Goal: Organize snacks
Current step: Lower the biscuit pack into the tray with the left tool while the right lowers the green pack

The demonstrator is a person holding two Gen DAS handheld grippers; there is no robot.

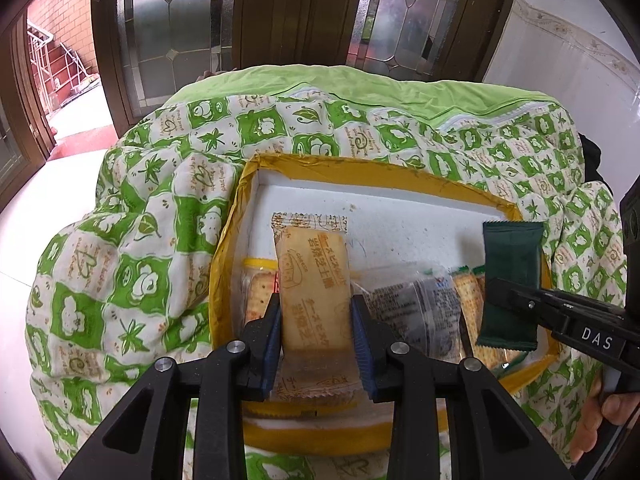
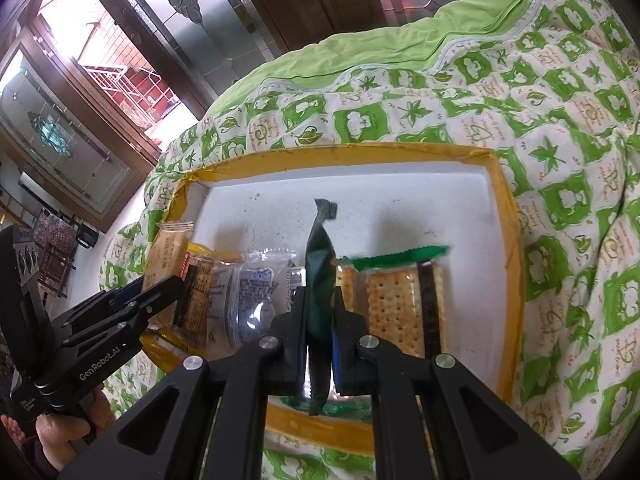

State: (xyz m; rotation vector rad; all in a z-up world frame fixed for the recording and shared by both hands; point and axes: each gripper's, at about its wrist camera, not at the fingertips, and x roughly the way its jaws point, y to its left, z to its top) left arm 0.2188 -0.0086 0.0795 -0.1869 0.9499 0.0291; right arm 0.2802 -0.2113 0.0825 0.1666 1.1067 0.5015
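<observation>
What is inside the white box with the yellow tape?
Snack packets lie along the near side of the box: cracker packs and clear packets. Both tongs hold packets above it, hiding whatever lies beneath them. The far half is bare.

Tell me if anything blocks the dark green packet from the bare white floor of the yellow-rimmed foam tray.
Nothing visible does. The right gripper holds the dark green packet above the yellow-rimmed white foam tray, whose far floor lies bare; other snack packets crowd only the near side.
</observation>
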